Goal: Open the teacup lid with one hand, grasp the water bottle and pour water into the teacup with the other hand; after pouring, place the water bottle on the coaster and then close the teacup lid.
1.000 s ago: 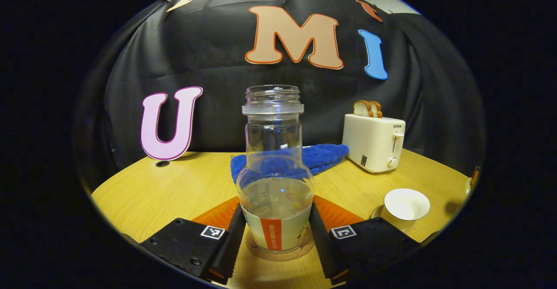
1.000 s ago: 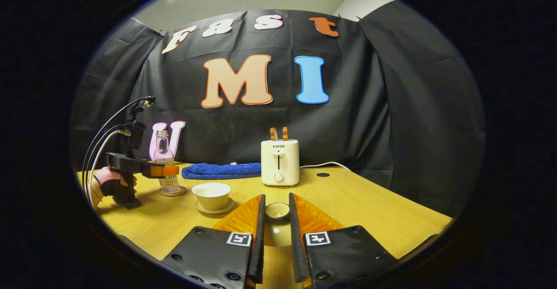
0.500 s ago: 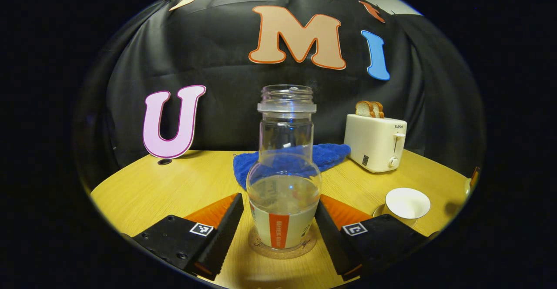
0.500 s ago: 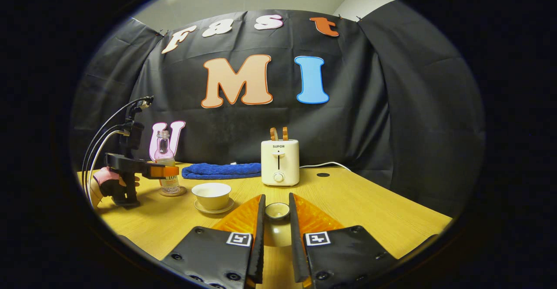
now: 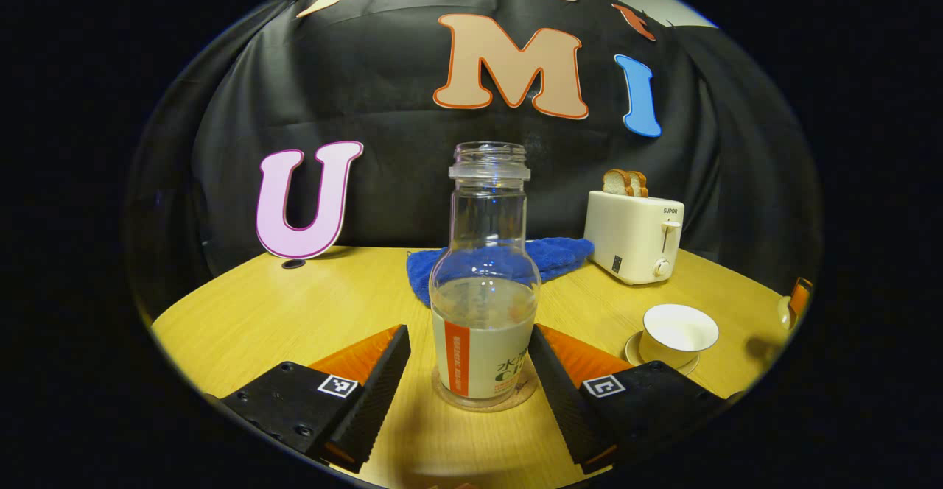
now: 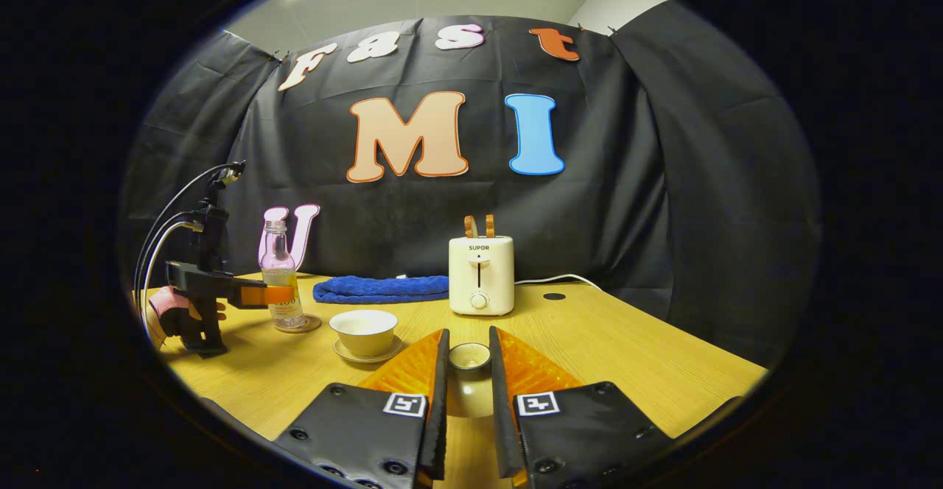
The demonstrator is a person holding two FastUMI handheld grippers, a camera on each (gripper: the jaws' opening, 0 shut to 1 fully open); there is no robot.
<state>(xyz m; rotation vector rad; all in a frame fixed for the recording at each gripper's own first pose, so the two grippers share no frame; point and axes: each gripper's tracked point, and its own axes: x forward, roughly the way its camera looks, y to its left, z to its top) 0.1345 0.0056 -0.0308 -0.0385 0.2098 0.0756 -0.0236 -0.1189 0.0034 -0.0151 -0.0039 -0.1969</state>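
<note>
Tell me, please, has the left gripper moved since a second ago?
Yes. The left gripper has opened off the bottle and backed away; in the right gripper view it sits farther left of the coaster.

You have a cream toaster [image 6: 481,275] standing upright toward the back of the wooden counter [image 6: 626,349], close to the black cloth wall [image 6: 663,202]. Two slices of toast [image 6: 479,225] stick up from its slots. Just to the toaster's left lies a folded blue towel [image 6: 381,288], flat on the counter. From behind the toaster a white cord [image 6: 552,279] runs to the right, ending near a small dark hole [image 6: 554,297] in the counter.
</note>
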